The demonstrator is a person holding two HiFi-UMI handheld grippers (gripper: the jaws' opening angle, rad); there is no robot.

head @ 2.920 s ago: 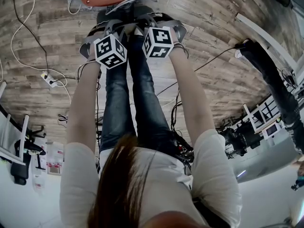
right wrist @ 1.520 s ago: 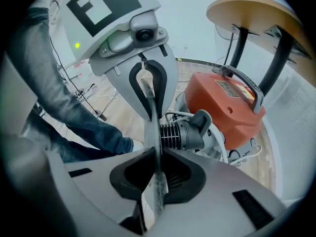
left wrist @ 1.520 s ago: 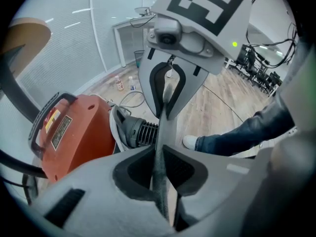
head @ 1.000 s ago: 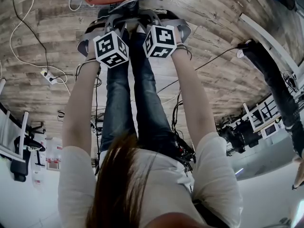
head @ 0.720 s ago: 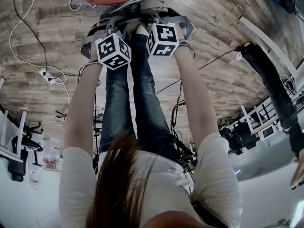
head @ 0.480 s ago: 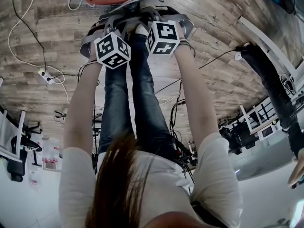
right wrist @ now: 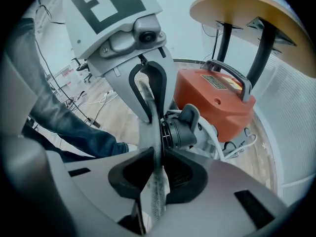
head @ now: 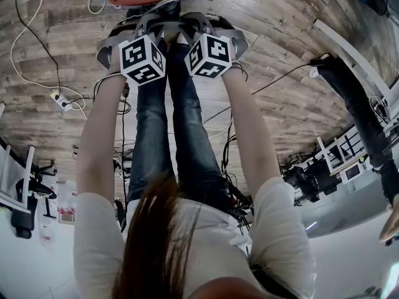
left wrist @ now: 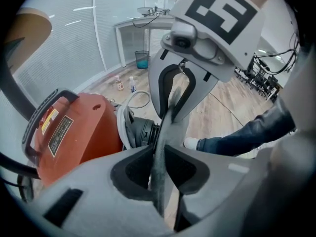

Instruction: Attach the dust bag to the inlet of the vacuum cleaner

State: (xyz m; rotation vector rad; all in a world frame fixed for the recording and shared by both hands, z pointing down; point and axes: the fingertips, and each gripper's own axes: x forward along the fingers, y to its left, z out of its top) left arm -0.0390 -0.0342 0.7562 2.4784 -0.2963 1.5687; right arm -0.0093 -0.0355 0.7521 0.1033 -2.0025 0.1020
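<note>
While the left gripper (left wrist: 157, 168) and right gripper (right wrist: 159, 171) each pinch an edge of the grey dust bag (left wrist: 168, 130), their jaws having just eased slightly apart, the bag hangs right at the black inlet (right wrist: 180, 127) of the orange vacuum cleaner (left wrist: 74, 132), which stands on the far floor (head: 280, 73).

**Matt cloth against glossy plastic**

The dust bag (left wrist: 167, 127) is grey cloth, matt and faintly fuzzy, like felt. The vacuum cleaner (left wrist: 79, 137) has a smooth orange plastic body with a soft gloss, and its label (left wrist: 60, 135) is a flat black sticker. Its handle (right wrist: 231, 74) is dark matt plastic. The inlet (right wrist: 178, 131) is dark grey plastic, ribbed around its collar. The floor (head: 56, 36) shows grey-brown wood-grain planks with a dull finish. The jeans (head: 187, 129) are dark blue denim.
</note>
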